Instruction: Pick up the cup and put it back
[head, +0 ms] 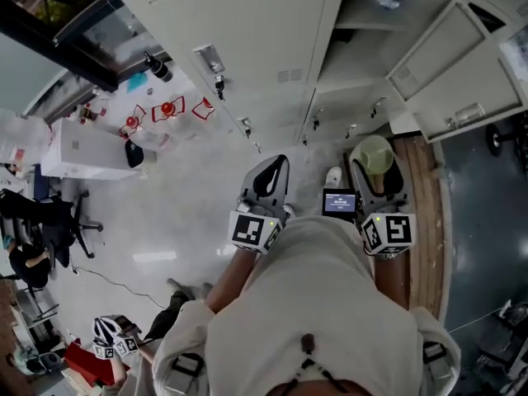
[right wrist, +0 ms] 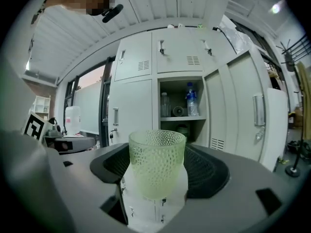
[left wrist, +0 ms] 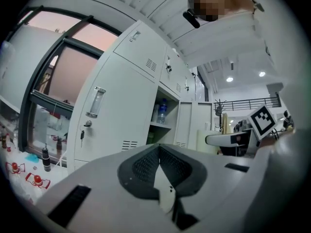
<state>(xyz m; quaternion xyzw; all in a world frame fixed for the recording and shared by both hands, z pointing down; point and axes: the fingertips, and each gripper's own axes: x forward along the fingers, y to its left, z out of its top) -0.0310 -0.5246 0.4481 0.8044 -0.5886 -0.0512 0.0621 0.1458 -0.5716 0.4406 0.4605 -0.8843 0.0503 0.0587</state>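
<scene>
White metal lockers [head: 247,40] fill the upper part of the head view, and below them is a pale shiny floor. In the right gripper view one locker compartment [right wrist: 180,106] stands open at the centre, with a shelf that carries a bottle [right wrist: 192,100] and some small things I cannot identify.

The right gripper [right wrist: 158,181] is clamped on the cup [right wrist: 156,164]. The cup sits upright between the jaws in the lower middle of that view, in the air and in front of the open compartment. In the head view it shows at the right of centre [head: 373,153], above the marker cube. The left gripper [left wrist: 163,178] has its jaws together and nothing is between them.

I judge that the cup is lifted and the putting back remains. To do it well, the grip should stay firm and the cup level. Its base should meet the surface flat, apart from the bottle, and only then should the jaws part.

The cup is pale green and translucent, with small dimples all over. It is wide at the rim, narrower at the base, and looks empty.
</scene>
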